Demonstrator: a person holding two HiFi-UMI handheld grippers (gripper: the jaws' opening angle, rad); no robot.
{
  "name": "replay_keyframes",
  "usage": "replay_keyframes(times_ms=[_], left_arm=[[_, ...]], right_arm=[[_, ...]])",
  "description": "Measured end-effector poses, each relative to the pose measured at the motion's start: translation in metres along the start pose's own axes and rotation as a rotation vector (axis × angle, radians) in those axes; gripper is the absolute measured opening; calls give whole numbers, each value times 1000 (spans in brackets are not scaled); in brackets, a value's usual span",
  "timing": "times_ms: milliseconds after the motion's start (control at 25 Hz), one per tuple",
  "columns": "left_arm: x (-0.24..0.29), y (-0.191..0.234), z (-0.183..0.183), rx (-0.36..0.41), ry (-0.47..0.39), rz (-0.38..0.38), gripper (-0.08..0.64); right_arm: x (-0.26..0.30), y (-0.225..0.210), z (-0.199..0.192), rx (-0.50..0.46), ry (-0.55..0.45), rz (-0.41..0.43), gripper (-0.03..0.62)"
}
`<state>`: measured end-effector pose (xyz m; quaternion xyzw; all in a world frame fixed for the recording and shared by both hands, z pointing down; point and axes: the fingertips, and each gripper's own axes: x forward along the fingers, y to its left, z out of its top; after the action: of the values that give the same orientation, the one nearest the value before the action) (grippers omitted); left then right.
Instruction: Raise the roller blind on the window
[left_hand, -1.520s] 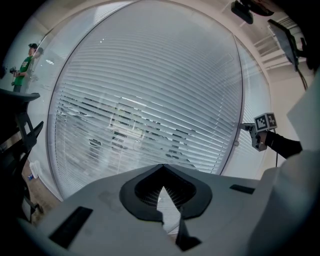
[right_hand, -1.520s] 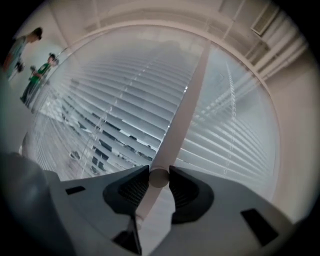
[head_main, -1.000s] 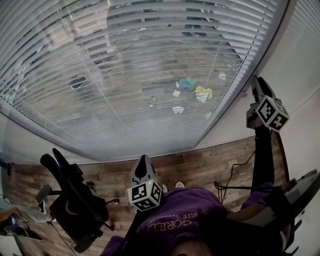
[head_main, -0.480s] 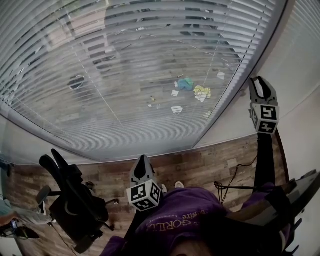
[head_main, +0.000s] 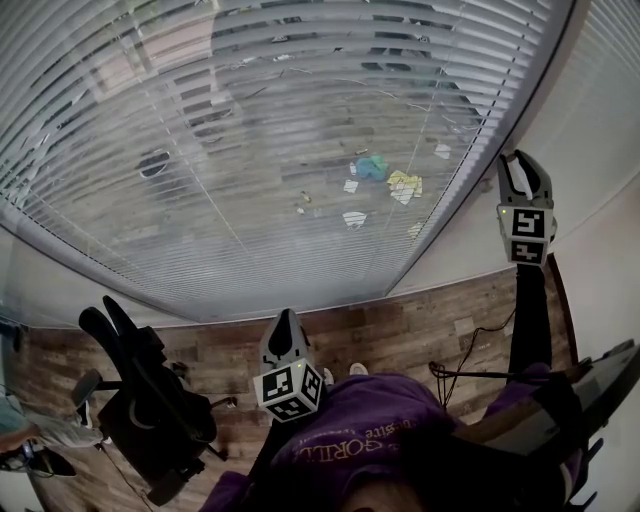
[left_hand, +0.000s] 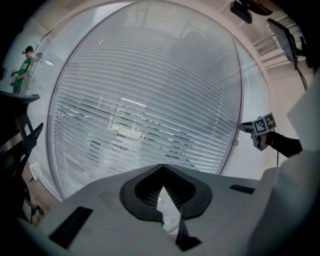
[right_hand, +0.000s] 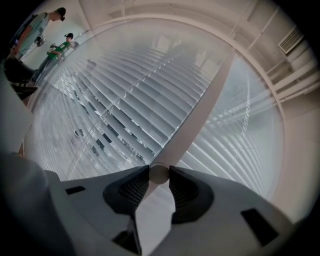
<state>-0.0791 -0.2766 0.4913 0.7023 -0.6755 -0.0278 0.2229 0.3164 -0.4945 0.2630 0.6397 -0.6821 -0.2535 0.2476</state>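
Closest to the person, just below the blind (head_main: 250, 150), the left gripper (head_main: 287, 320) points toward it. Its jaws are closed to a point with nothing between them. It has not shifted in the last second. Left of it, also below the blind, a chair (head_main: 150, 410) stands on the wood floor (head_main: 400, 330).

Further out, at the blind's right edge, the right gripper (head_main: 522, 160) is held level against the pale post (right_hand: 200, 115) that borders the blind. Its jaws clamp a small round knob (right_hand: 159, 174), one tip pressed on each side.

The change is that this gripper has rolled about its own line. Its marker cube (head_main: 527, 235), tilted a second ago, now faces square and upright. The hand has barely moved from its spot by the blind's edge, and the jaws have kept the same spread. That reads as a twist put on the knob.

Farthest off, the blind hangs fully down, its slats (right_hand: 130, 100) covering the whole pane. It looks the same as it did before the twist. On that evidence the raising has barely begun. The twist may be working the mechanism, but no lift shows yet, so more turning or another control is probably needed.
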Motion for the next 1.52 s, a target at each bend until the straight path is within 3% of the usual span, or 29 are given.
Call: replay_keyframes(times_ms=[160, 360, 800, 1000, 1120, 1240, 1520], left_arm=[[0, -2, 0, 4, -2, -4, 2], [1, -1, 0, 2, -3, -4, 2], [2, 1, 0, -3, 1, -3, 2], [3, 0, -1, -3, -1, -5, 2], [3, 0, 0, -1, 0, -5, 1], [4, -1, -1, 0, 2, -6, 2], [3, -2, 1, 2, 6, -4, 2]], right_arm=[[0, -1, -1, 81, 1, 3, 124], [2, -4, -6, 296, -10, 27, 124], [2, -7, -10, 677, -10, 69, 124], [2, -7, -11, 722, -11, 68, 124], [2, -8, -11, 712, -15, 74, 124], [3, -6, -10, 618, -22, 77, 124], [1, -3, 0, 144, -8, 44, 126]])
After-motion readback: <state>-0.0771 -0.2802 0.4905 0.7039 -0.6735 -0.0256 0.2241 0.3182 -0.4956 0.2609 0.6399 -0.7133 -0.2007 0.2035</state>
